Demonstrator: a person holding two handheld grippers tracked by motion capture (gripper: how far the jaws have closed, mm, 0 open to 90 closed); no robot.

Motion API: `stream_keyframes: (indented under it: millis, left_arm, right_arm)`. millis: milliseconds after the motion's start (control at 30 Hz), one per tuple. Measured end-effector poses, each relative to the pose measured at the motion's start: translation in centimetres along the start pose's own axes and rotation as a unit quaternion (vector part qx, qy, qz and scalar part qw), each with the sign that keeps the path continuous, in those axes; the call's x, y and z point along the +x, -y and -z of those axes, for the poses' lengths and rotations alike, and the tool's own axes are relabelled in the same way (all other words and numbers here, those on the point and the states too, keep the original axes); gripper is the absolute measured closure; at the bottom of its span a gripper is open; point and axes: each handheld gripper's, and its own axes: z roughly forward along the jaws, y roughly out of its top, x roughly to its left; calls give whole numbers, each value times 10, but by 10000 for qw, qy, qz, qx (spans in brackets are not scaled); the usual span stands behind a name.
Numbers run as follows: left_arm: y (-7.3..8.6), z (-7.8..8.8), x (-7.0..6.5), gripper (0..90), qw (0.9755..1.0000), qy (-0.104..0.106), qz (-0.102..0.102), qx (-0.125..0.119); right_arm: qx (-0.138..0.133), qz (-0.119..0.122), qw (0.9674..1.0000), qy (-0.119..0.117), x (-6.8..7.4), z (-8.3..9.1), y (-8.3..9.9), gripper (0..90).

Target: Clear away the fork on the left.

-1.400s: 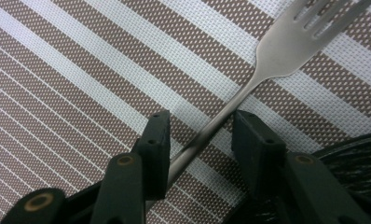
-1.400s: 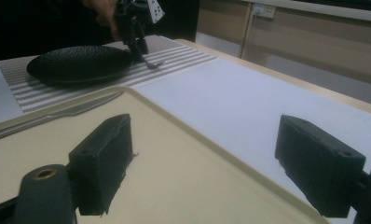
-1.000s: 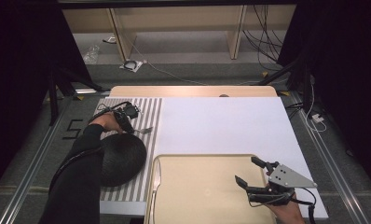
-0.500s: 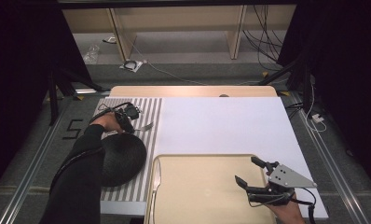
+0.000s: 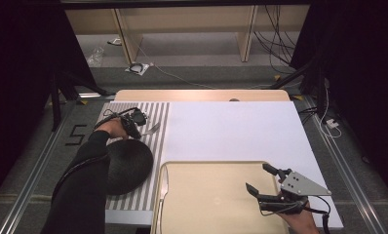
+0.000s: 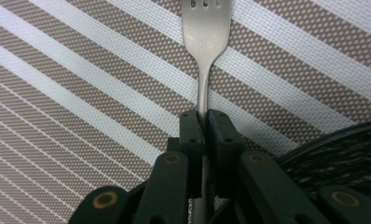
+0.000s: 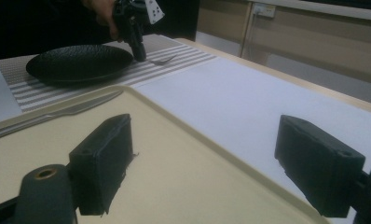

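A metal fork (image 6: pixel 206 32) lies on the striped placemat (image 5: pixel 158 112), tines pointing away from my left gripper (image 6: pixel 203 116). The jaws have just been closing and now pinch the fork's thin handle between the pads. From above, the left gripper (image 5: pixel 133 127) sits at the placemat's far part, just past the black plate (image 5: pixel 126 165), with the fork (image 5: pixel 152 129) sticking out to its right. My right gripper (image 5: pixel 260 180) hovers open over the tan tray (image 5: pixel 206 195) with nothing between its jaws (image 7: pixel 202 158).
A table knife (image 5: pixel 163 187) lies along the tray's left rim. A white mat (image 5: pixel 231 131) covers the table's middle and right. The black plate (image 7: pixel 79 60) lies beside the gripped fork (image 7: pixel 162 60). Shelves and cables lie on the floor beyond the table.
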Motion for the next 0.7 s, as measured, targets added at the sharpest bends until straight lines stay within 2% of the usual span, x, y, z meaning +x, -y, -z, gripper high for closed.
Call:
stream_keyframes:
  millis: [133,233,467,700]
  left_arm:
    - [-1,2,1,845,9999,-144,16,-2]
    - [-1,5,3,846,9995,-293,76,-106]
    - [-3,20,7,846,9968,-727,104,-306]
    - [-3,34,7,846,9957,-841,193,-345]
  right_arm:
    - [-2,-10,10000,7,0,0,0,199]
    - [-15,13,10000,5,0,0,0,199]
    - [39,9,10000,17,1,1,-1,199]
    - [3,-7,10000,18,1,1,-1,199]
